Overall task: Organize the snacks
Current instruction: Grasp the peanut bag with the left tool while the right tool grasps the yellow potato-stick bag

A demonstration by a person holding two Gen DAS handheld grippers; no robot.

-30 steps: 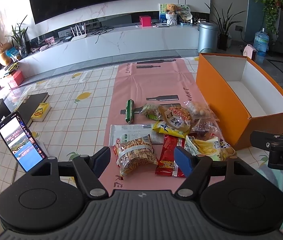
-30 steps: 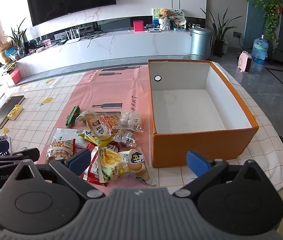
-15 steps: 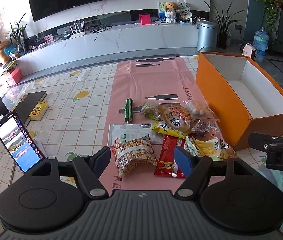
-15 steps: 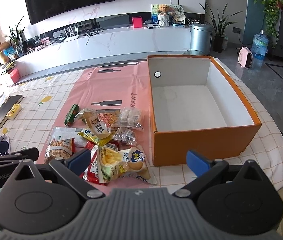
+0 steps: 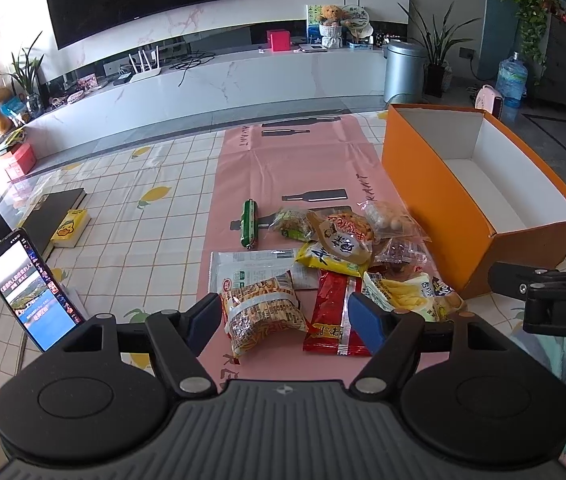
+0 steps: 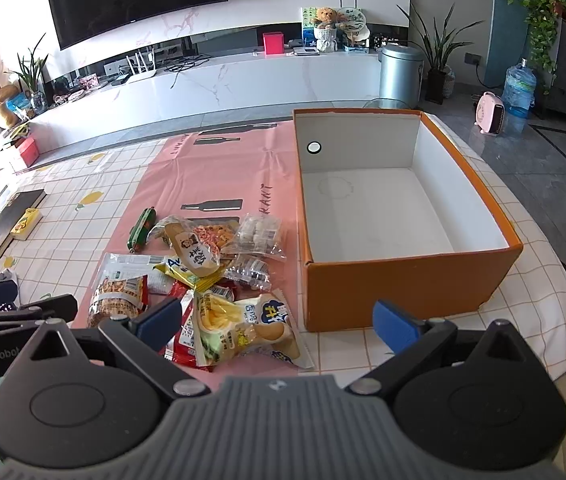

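A heap of snack packets [image 5: 323, 264] lies on the pink mat [image 5: 303, 168] of a living-room worktop [image 5: 123, 216], just beside an orange box [image 6: 407, 280] whose white inside holds nothing. The left gripper [image 5: 283, 316] hangs above the near edge of the heap with its blue-padded fingers [image 5: 365, 322] spread wide and gripping nothing; in its own view a clear bag of noodle sticks [image 5: 261, 312] and a red packet [image 5: 333, 312] show in the gap between them. The right gripper [image 6: 279, 320] is likewise spread wide and holding nothing, its left finger over the heap's near corner and its right finger before the box's orange front wall; a yellow-and-white chip bag [image 6: 243, 328] lies between the two, nearer the left one. A green sausage stick [image 5: 249, 229] rests at the heap's far left edge. Well apart to the left, a phone [image 5: 31, 288] stands propped with its screen lit, near a yellow carton [image 5: 69, 232].
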